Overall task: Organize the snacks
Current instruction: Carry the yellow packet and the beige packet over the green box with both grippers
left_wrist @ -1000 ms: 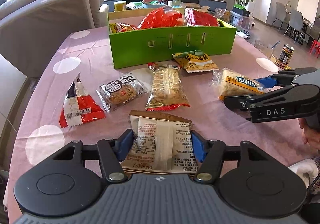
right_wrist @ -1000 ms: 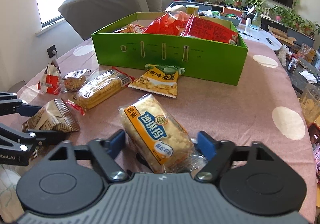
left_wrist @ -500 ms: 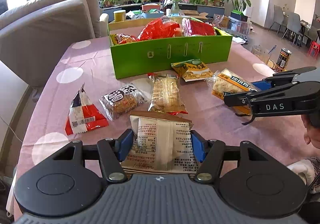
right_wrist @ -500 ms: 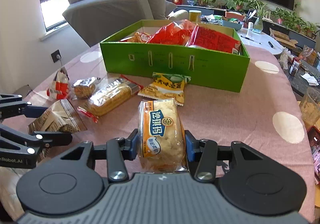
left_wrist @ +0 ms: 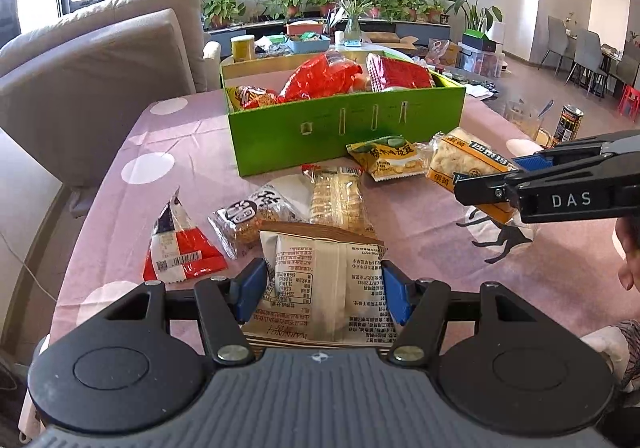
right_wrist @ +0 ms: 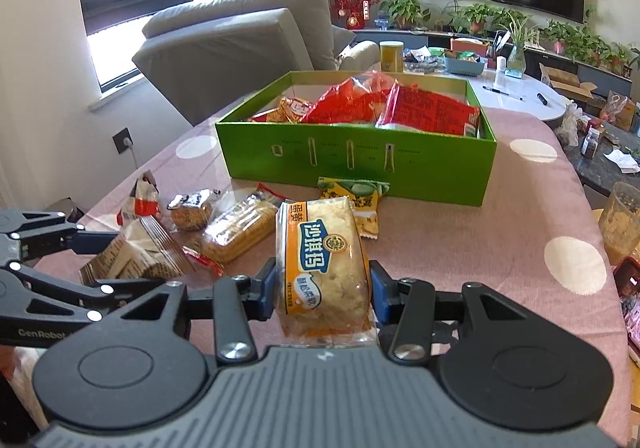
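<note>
Both gripper bodies [left_wrist: 516, 184] [right_wrist: 48, 268] show lettering: "DAS", "GenRobot".

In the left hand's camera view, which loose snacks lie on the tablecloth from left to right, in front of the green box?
Red-and-white triangular packet → round cake in clear wrap → long cracker pack → small yellow snack bag. The green box stands behind them.

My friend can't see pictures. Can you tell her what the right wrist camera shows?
The right tongs pinch an orange-and-blue cake packet above a pink dotted tablecloth. Ahead sits a green box of red snack bags, with more snacks lying loose before it. The left tongs hold a brown packet.
</note>
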Demonstrator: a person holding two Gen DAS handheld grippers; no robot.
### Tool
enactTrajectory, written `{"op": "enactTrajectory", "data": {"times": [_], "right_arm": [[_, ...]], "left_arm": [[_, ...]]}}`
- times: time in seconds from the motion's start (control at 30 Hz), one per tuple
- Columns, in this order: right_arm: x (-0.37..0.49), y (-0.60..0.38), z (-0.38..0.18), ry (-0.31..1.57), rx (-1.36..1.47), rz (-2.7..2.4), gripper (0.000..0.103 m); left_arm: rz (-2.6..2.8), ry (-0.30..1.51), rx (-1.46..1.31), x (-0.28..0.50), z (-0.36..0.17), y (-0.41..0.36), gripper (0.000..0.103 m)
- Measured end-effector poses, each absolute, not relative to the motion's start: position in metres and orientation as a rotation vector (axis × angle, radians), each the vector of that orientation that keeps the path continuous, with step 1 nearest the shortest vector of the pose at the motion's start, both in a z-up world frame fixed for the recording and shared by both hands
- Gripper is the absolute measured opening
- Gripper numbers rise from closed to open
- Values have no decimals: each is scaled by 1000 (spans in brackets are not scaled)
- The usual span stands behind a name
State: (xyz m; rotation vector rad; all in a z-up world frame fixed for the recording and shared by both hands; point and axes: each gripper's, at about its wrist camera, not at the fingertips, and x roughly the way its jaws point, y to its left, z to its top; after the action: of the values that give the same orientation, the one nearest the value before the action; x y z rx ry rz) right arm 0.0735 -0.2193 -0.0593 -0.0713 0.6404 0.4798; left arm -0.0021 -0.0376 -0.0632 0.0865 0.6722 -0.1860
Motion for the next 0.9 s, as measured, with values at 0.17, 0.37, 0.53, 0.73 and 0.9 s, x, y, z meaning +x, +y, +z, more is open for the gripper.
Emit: {"op": "enactTrajectory", "data": {"times": [0.17,0.37,0.53,0.73,0.9], "right_arm": [[76,-219,-52,625,-55,483,64],[81,-214,-38,580,-50,491,64],[89,-213,-29,550,-46,500,64],[103,-216,-24,540,-19,498,64],[114,-219,-20,533,0,496,64]], "left_arm": [[-194,656,105,1,-57,-40,58],[-201,606,130,11,-41,-44,58],[-209,583,135,23,-31,-47,58],[-217,570,147,40,-26,-53,58],[-215,554,146,55,-20,-54,58]]}}
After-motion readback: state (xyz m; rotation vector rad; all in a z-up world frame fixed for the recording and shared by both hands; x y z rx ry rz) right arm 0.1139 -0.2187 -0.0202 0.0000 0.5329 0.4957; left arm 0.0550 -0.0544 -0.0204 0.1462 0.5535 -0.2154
